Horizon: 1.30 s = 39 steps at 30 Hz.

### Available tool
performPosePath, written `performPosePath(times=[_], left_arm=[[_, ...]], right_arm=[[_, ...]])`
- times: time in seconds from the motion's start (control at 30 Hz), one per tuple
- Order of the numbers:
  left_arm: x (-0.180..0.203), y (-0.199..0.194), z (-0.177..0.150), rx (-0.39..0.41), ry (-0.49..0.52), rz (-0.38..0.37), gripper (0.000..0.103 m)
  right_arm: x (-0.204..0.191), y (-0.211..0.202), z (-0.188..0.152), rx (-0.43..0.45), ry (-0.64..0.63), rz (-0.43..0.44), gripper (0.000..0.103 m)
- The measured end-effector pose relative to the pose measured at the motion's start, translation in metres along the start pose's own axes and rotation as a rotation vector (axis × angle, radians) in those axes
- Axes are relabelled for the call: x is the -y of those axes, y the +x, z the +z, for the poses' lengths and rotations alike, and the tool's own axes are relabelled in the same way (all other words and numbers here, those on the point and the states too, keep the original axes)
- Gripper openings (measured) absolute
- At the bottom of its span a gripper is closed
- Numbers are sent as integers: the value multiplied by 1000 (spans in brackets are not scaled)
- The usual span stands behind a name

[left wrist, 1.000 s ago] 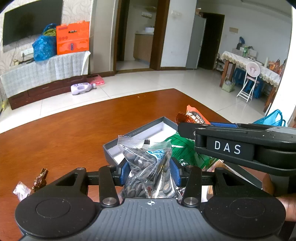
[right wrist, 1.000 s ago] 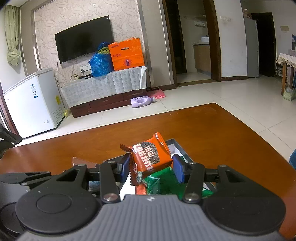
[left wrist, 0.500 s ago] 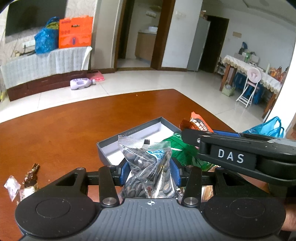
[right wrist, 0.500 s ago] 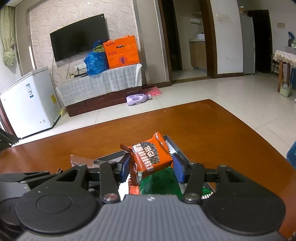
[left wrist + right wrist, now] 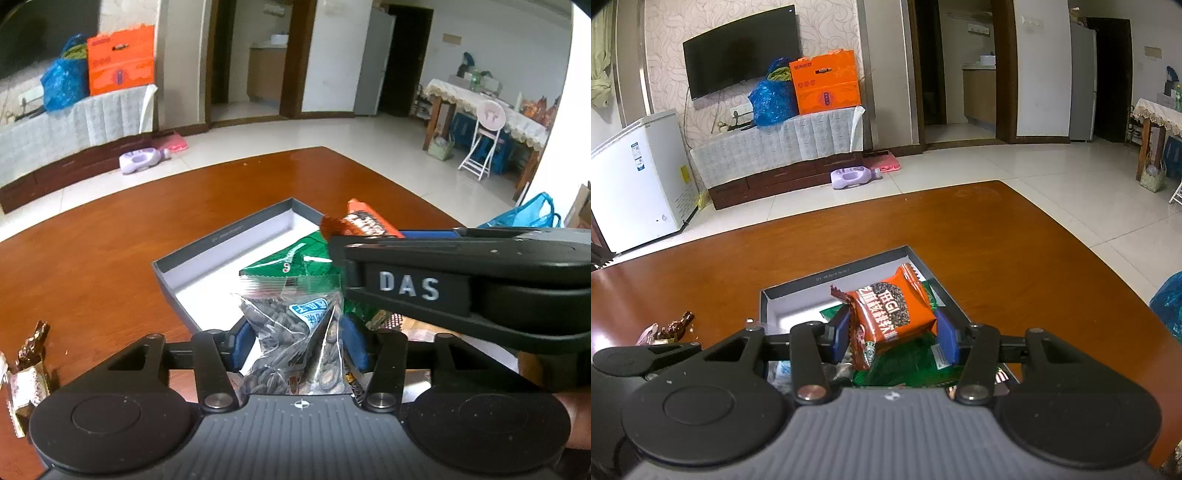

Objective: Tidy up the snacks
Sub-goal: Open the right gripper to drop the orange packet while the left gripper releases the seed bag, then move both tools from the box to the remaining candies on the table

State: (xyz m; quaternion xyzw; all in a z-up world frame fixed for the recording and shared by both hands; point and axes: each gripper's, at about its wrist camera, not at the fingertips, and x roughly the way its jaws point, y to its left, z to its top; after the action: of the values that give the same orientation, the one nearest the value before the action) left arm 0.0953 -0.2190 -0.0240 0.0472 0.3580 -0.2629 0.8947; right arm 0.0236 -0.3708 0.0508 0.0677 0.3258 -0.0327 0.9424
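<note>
The left gripper (image 5: 293, 345) has been lowered nearer the grey box (image 5: 221, 236) on the table (image 5: 110, 240), its jaws just opened wider around the seed bag (image 5: 284, 332), while beyond, the orange snack packet (image 5: 892, 314) is clamped by the right gripper (image 5: 892, 332) above the box.

Glossy wooden table (image 5: 997, 229), clear plastic bag (image 5: 288, 332)

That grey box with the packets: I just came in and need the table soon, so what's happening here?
A person is sorting snacks into the grey box with two handheld grippers. The left gripper has a clear bag of sunflower seeds between its jaws, which have just been opening over the box. The right gripper holds an orange snack packet above a green packet already in the box. A few wrapped candies still lie on the table.
</note>
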Motion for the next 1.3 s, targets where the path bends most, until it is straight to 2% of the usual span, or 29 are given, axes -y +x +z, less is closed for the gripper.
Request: performPosePath(times=[0.13, 0.27, 0.33, 0.47, 0.5, 0.7, 0.8, 0.83, 0.97, 1.1, 1.23, 1.3], left_arm=[[3, 2, -1, -1, 7, -1, 56], [-1, 0, -1, 6, 6, -10, 65], [-3, -3, 0, 15, 8, -6, 67], [-5, -11, 2, 35, 29, -13, 77], [-4, -13, 2, 36, 40, -14, 77], [-8, -23, 0, 34, 65, -17, 77], [-15, -32, 0, 44, 65, -21, 77], [-19, -36, 0, 50, 65, -24, 78], [-33, -51, -2, 73, 47, -23, 79], [-58, -65, -6, 80, 15, 10, 80], [-81, -74, -15, 70, -6, 50, 80], [-91, -79, -20, 64, -9, 78, 82]], right_arm=[[-1, 4, -2, -11, -7, 21, 50], [-3, 10, -4, -28, -23, 17, 53], [-2, 12, -3, -35, -22, 18, 59], [4, 4, -2, -8, 0, 34, 62], [6, 3, -2, -3, 7, 40, 65], [7, 2, 1, 4, 35, 60, 66], [3, -9, 2, 58, 23, 49, 67], [2, -14, 2, 69, 13, 49, 70], [-1, -19, 3, 92, 20, 86, 72], [-10, -6, 4, 45, 44, 135, 72], [-27, -29, -1, 94, -38, 174, 72], [-31, -33, -6, 82, -51, 191, 72]])
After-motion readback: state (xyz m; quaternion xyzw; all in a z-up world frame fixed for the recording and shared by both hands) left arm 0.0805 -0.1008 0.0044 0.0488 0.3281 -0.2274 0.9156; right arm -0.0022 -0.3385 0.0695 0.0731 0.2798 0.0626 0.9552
